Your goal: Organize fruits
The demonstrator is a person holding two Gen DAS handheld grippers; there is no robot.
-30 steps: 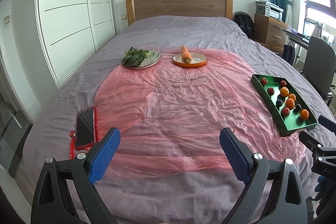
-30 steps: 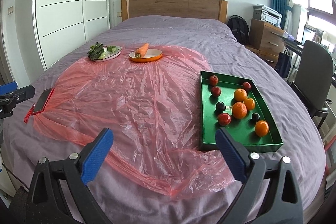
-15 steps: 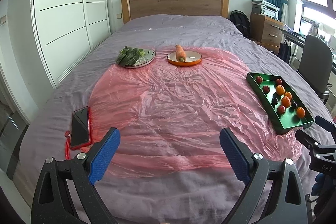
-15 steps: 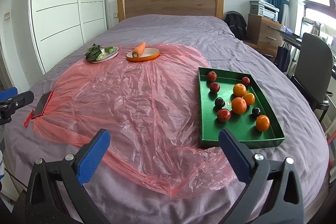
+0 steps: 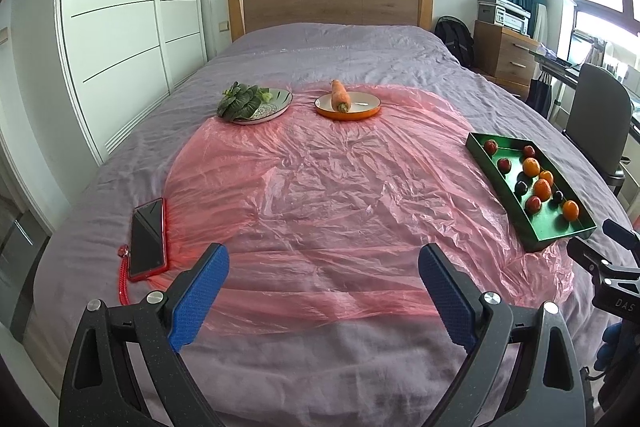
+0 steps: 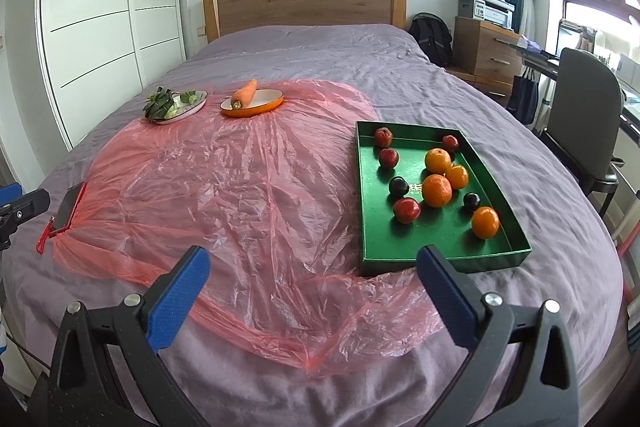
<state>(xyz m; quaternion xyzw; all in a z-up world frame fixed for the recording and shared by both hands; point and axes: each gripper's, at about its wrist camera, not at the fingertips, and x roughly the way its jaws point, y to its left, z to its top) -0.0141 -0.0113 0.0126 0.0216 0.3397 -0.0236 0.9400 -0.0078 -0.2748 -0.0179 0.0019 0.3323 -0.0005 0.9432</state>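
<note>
A green tray (image 6: 500, 251) (image 5: 538, 233) lies on the right of the bed and holds several oranges (image 6: 437, 190), red plums (image 6: 406, 209) and dark plums (image 6: 398, 185). My left gripper (image 5: 322, 265) is open and empty over the near edge of the pink plastic sheet (image 5: 320, 187). My right gripper (image 6: 312, 267) is open and empty, just short of the tray's near left corner. Its fingertip shows at the right edge of the left wrist view (image 5: 618, 231).
A white plate (image 5: 276, 103) with leafy greens (image 5: 240, 101) and an orange dish (image 5: 352, 111) with a carrot (image 5: 340, 95) sit at the sheet's far edge. A red-cased phone (image 5: 147, 239) lies at the left. An office chair (image 6: 586, 115) stands right of the bed.
Both grippers have drawn back slightly and risen, so the bed and tray sit a little farther away. Both stay open and empty. Nothing on the bed has moved.
</note>
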